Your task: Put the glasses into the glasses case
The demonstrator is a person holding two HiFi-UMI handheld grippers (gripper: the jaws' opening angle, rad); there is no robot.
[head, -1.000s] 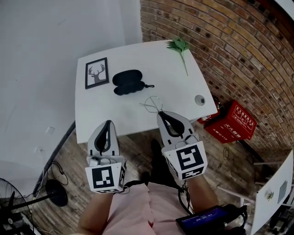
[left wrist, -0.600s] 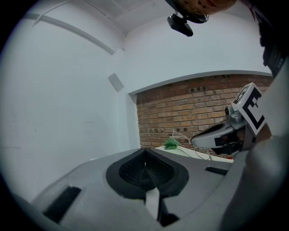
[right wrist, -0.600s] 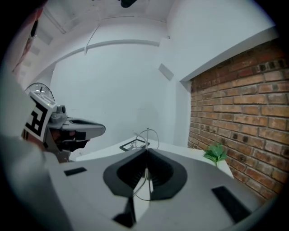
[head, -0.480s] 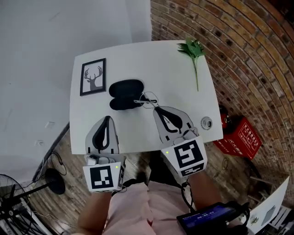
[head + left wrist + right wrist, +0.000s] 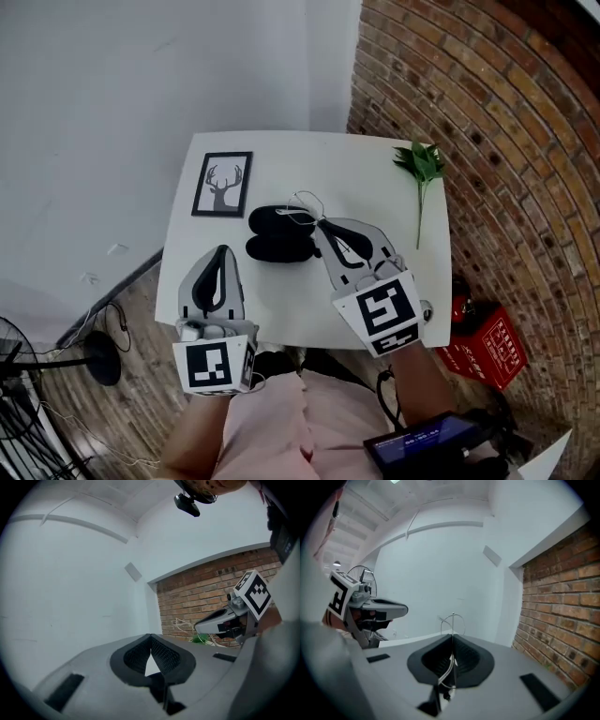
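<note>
The black glasses case [image 5: 279, 235] lies open in the middle of the white table [image 5: 356, 178]. My right gripper [image 5: 317, 225] is shut on the thin wire-framed glasses [image 5: 302, 207] and holds them just above the case's right end. In the right gripper view the glasses [image 5: 453, 620] stick out past the closed pads [image 5: 445, 658]. My left gripper [image 5: 222, 250] hovers over the table's front left, left of the case. Its jaws meet at the tips and hold nothing, as the left gripper view [image 5: 150, 638] shows.
A framed deer picture [image 5: 222, 184] lies behind and to the left of the case. A green sprig [image 5: 422, 171] lies at the table's right side, by the brick wall. A red crate [image 5: 489, 343] stands on the floor at the right, and a fan [image 5: 11, 349] at the left.
Both grippers have moved forward over the table. The right one has carried the glasses from the table's front edge to above the case.
</note>
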